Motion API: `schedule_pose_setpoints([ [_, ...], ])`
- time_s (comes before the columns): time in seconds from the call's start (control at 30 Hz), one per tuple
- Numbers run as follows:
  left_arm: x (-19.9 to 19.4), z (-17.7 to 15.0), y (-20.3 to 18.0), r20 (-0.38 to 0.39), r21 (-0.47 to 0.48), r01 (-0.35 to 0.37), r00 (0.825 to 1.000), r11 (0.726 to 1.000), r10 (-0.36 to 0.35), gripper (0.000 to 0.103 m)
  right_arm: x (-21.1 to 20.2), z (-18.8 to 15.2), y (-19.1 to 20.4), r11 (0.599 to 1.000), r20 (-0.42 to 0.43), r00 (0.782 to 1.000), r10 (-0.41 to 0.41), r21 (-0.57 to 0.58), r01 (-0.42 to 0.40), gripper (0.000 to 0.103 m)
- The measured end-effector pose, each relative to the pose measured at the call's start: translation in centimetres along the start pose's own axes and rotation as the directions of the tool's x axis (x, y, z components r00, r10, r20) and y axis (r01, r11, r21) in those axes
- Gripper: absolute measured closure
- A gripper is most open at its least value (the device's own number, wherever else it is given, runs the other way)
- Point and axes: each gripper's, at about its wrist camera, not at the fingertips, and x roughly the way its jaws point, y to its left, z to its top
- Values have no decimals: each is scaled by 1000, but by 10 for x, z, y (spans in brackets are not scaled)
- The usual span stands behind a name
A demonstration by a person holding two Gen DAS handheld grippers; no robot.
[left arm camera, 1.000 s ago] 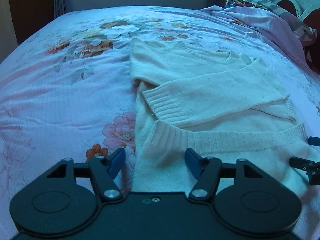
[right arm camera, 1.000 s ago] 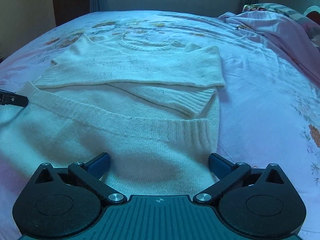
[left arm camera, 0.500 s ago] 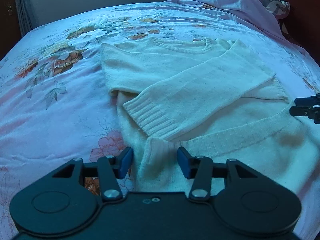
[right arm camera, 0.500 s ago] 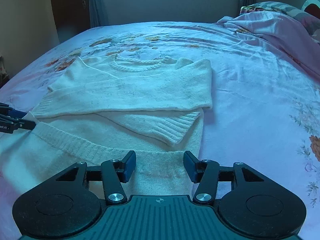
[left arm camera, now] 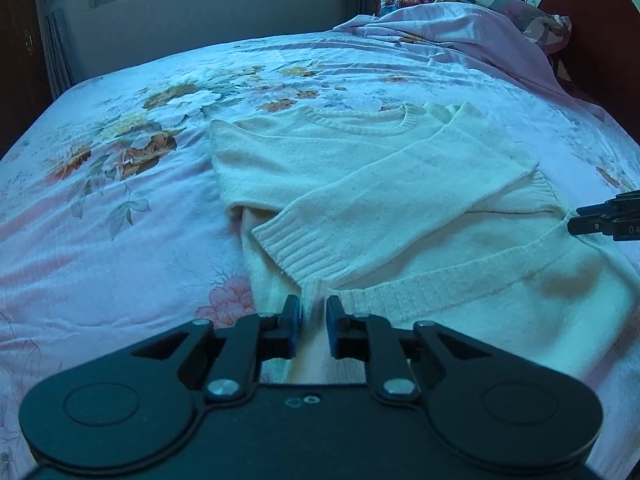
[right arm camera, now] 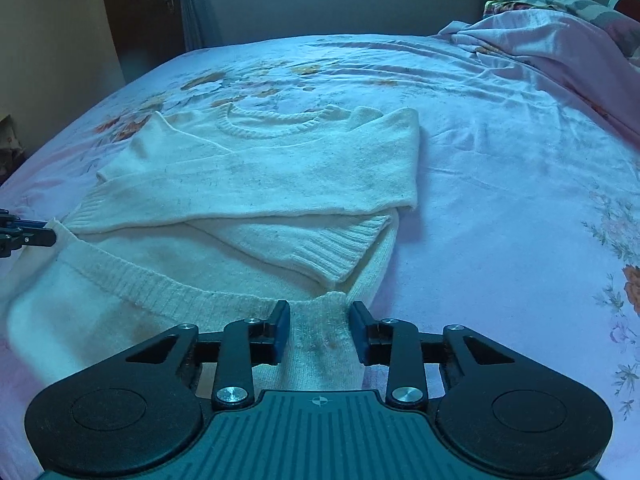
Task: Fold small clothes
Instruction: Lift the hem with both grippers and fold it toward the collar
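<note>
A cream knit sweater [left arm camera: 360,168] lies on the bed with both sleeves folded across its chest; it also shows in the right wrist view [right arm camera: 272,168]. My left gripper [left arm camera: 313,322] is shut on the left corner of the ribbed bottom hem [left arm camera: 440,288] and holds it lifted. My right gripper [right arm camera: 319,326] is shut on the right corner of the hem [right arm camera: 160,284], also lifted. Each gripper's tips show at the edge of the other's view.
The bed has a pink floral sheet [left arm camera: 120,200]. A rumpled pink blanket [left arm camera: 460,36] and a pillow lie at the far right by the headboard. A window and curtains are behind the bed.
Both grippers have closed from wide open onto the hem corners and raised them. The hem now stands off the bed and both views look further up the sweater.
</note>
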Motion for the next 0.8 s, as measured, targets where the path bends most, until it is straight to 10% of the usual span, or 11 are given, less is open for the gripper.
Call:
schedule_pose_setpoints([
  [0.33,21,-3,8,-84,-27,60,995,998,-62,77,8,2,-11,998,-48,998,47,39,-45,70],
  [0.4,19,-6,7,-79,-42,77,994,996,-80,92,8,1,-10,998,-54,997,56,42,-54,73],
  [0.43,18,-6,7,-76,-49,86,993,995,-90,97,6,1,-10,997,-50,997,64,42,-62,97],
  [0.8,9,-14,-12,-53,1,102,993,995,-102,98,-16,-8,1,998,0,1000,27,-50,-27,97],
])
